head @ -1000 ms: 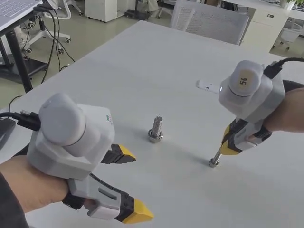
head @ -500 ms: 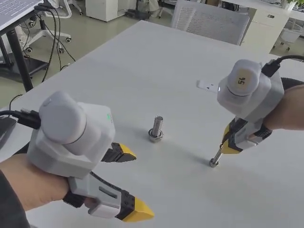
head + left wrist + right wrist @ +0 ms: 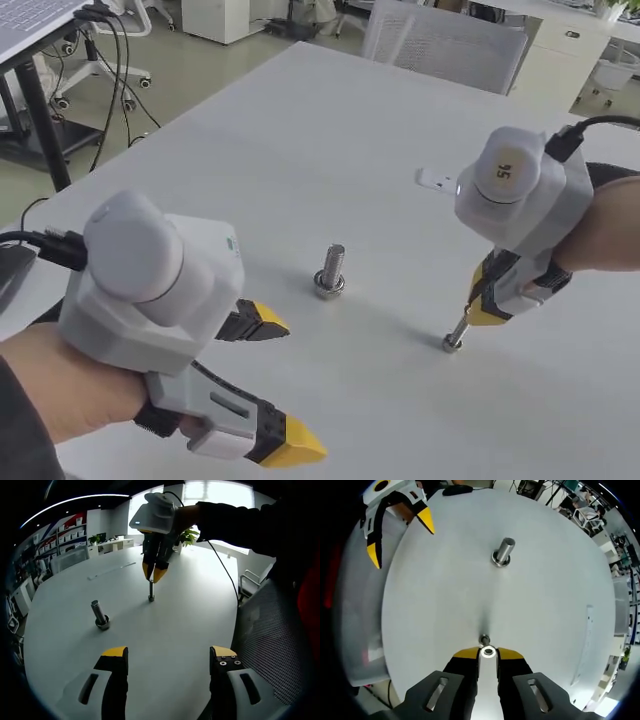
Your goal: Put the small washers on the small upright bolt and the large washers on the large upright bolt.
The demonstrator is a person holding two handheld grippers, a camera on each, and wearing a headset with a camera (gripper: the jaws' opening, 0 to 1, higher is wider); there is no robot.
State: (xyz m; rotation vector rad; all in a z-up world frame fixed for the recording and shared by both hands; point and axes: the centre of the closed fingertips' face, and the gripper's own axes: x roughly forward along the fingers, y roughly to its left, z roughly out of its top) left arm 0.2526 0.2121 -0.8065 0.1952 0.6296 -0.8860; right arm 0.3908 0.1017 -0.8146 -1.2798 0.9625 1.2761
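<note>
Unmoved, right tool (image 3: 488, 654) pinches small washer (image 3: 488, 651) over small bolt (image 3: 455, 335).

My plain white table (image 3: 300, 130) carries a thick steel upright bolt (image 3: 330, 270), a thin steel upright bolt (image 3: 455, 335) and a small flat white tag (image 3: 433, 180).

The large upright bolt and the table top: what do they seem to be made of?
Large upright bolt: looks like bare metal, probably steel. It is grey and shiny, with a threaded shank.
Table top: smooth, matt and light grey, possibly laminate, but the look leaves this open.
</note>
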